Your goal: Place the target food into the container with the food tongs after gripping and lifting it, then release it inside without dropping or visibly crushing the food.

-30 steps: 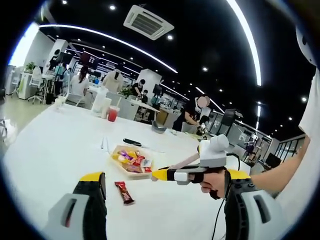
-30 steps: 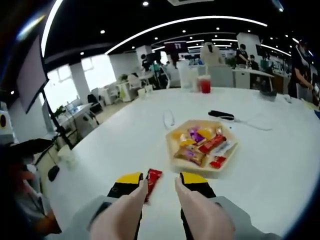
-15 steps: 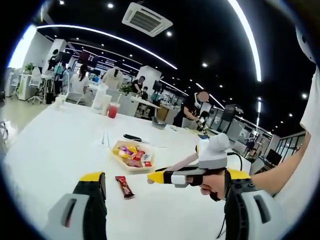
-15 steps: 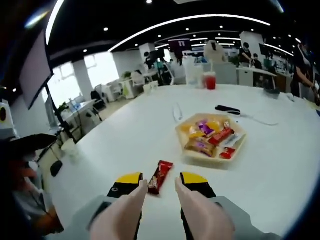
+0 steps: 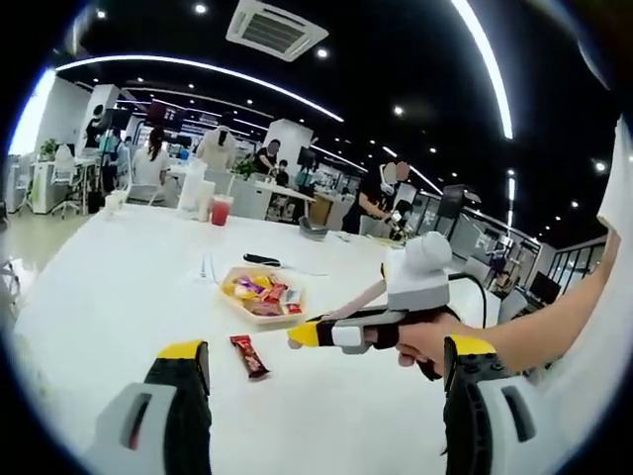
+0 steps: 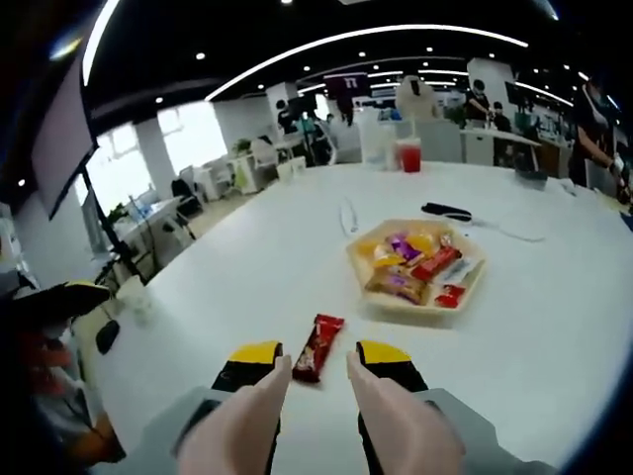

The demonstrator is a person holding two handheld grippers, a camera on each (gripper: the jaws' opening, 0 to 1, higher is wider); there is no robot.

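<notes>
Spread wide: yellow-tipped right gripper (image 6: 316, 358) with its tongs, lined up on the red-wrapped snack bar (image 6: 317, 346) lying flat on the white table (image 6: 554, 327). Near it, hexagonal wooden tray (image 6: 463, 287), the likely drop-off. Parted and empty too, left gripper (image 5: 316, 361).

My left tongs (image 5: 321, 364) are showing two grey jaws, each carrying a black inner face and ending in a yellow cap. My right tongs (image 6: 318, 366) are wearing the same yellow tips over black, with two pale, smooth tong blades lying along the grey jaws. In the left gripper view the right tongs (image 5: 303, 333) are appearing as a black pistol-style handle with a grey and white body, a rounded white housing sitting on top and a black cable trailing from the rear. My hand (image 5: 427, 341) is wrapping that handle, and I am wearing a white short sleeve (image 5: 621, 198).
</notes>
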